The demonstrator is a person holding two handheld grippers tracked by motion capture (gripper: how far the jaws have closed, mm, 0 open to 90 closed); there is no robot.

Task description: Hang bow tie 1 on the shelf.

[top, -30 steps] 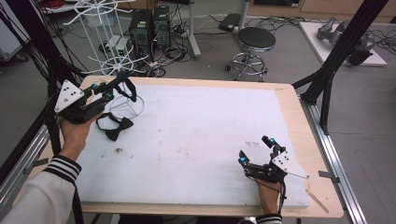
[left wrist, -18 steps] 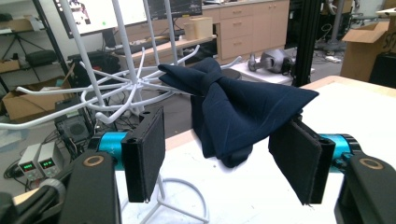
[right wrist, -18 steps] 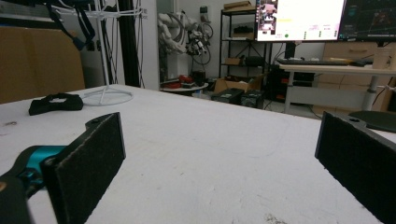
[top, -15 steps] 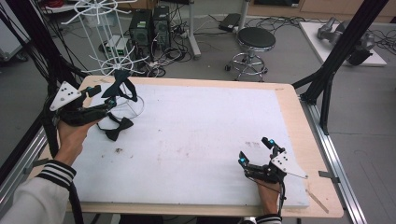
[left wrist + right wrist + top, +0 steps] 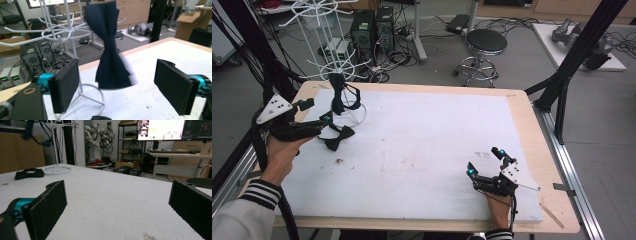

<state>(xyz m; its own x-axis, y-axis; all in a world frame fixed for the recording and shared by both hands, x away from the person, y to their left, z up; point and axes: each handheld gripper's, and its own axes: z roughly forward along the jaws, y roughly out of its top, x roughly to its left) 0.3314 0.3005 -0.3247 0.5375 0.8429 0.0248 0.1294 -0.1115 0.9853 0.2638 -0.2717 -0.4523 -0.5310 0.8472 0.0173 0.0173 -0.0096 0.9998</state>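
1 bow tie (image 5: pixel 110 47) hangs on the rack (image 5: pixel 324 35), the left gripper (image 5: pixel 314 112) just opening off it; the second tie (image 5: pixel 337 137) lies waiting, right gripper (image 5: pixel 484 162) idle and open.

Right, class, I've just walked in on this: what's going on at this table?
A person is hanging dark fabric bow ties on a white wire rack at the table's far left corner. One dark bow tie now hangs from the rack, and the left tool, whose jaws have just been opening, stands open around it without touching. A second black bow tie lies on the white mat by the rack's base. The right tool rests open near the front edge.
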